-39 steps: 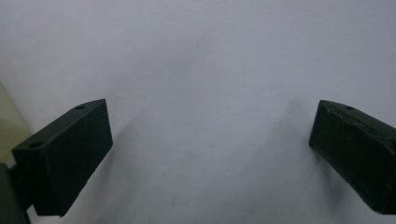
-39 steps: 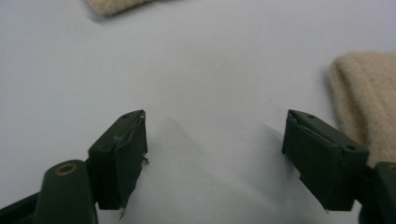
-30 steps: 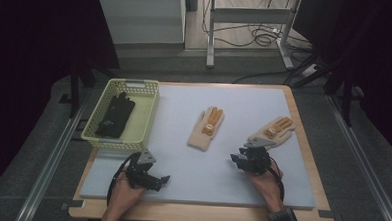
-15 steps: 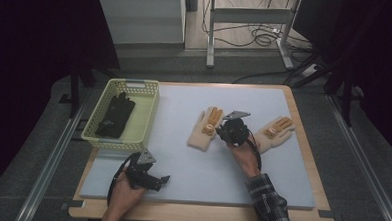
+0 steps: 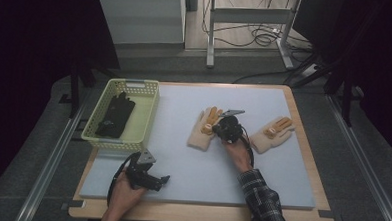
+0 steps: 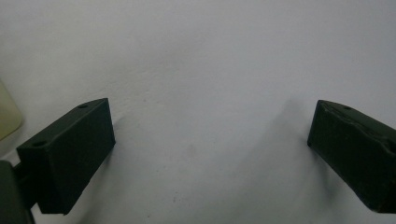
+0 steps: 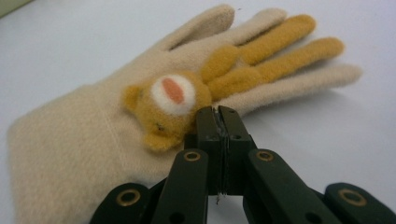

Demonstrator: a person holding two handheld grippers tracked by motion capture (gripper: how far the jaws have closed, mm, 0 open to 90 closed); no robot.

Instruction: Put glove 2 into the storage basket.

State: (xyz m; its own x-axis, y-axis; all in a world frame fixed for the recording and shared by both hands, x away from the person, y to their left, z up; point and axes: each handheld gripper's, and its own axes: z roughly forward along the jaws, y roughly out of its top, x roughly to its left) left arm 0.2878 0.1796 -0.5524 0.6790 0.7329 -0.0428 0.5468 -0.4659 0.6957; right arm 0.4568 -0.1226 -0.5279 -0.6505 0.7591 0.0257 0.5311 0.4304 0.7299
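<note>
Two beige gloves with orange bear patches lie on the pale mat. My right gripper sits on the left glove. In the right gripper view its jaws have just been closing and now meet, nipping the glove fabric just below the bear face. The other glove lies free to the right of that hand. Near the front left of the mat, my left gripper rests low with its jaws wide apart. Between them is bare mat.
A yellow-green basket stands at the mat's left edge with a black glove inside. The wooden table edge frames the mat. Metal rails run along both sides and cables lie on the floor beyond the table.
My right gripper moved left from the right glove onto the left glove and closed its jaws there. The left hand stayed put.
</note>
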